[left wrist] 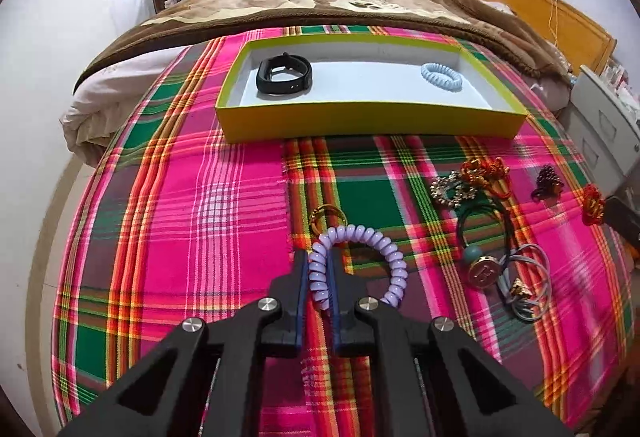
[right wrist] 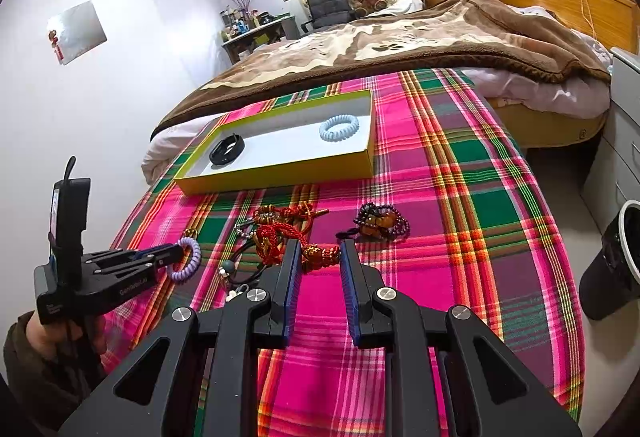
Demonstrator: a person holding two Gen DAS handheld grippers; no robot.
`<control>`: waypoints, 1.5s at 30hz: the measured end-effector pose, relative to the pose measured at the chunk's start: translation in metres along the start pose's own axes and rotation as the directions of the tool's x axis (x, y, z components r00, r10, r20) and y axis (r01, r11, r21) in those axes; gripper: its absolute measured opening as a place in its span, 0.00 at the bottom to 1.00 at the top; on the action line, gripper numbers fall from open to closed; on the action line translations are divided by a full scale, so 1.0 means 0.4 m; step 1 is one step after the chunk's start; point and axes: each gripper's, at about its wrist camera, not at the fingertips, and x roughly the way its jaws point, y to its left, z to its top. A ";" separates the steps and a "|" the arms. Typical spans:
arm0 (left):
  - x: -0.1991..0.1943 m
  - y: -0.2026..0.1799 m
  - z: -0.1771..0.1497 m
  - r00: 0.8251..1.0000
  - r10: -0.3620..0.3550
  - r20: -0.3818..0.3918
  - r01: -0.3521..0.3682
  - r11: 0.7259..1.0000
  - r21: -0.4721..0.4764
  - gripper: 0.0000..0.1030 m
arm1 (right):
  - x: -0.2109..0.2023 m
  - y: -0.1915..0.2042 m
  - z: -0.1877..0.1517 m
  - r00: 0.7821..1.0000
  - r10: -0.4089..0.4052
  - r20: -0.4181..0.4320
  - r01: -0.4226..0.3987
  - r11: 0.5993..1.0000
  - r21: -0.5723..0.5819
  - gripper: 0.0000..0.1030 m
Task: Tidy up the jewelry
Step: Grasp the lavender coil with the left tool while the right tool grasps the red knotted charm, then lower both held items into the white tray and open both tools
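Left wrist view: left gripper (left wrist: 319, 261) is clamping the purple coil (left wrist: 362, 261), jaws nearly together on its left strand, over the plaid cloth (left wrist: 180, 197) near its front edge. A gold ring (left wrist: 326, 218) is lying just behind the coil. The box (left wrist: 368, 119) is sitting toward the cloth's far edge, holding a black band (left wrist: 283, 73) at its left end and a blue coil (left wrist: 441, 76) at its right end.

Right wrist view: right gripper (right wrist: 319, 251) is hovering with jaws partly apart and a red knot charm (right wrist: 320, 252) lying between them, pads not pressing it. A bead bracelet (right wrist: 380, 223) is lying just beyond.
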 end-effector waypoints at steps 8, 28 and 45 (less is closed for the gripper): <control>-0.049 0.038 0.023 0.997 -0.054 0.055 0.056 0.997 -0.052 0.10 | -0.003 0.004 0.014 1.000 -0.007 0.010 0.007 1.000 -0.001 0.20; -0.020 0.079 0.232 0.984 -0.136 0.112 0.144 0.987 -0.068 0.10 | 0.172 0.028 0.268 1.000 -0.028 0.005 0.028 0.998 -0.057 0.20; 0.150 0.038 0.321 0.988 -0.155 0.017 0.156 0.986 -0.059 0.10 | 0.437 0.008 0.367 0.985 -0.087 -0.148 0.069 0.990 -0.121 0.20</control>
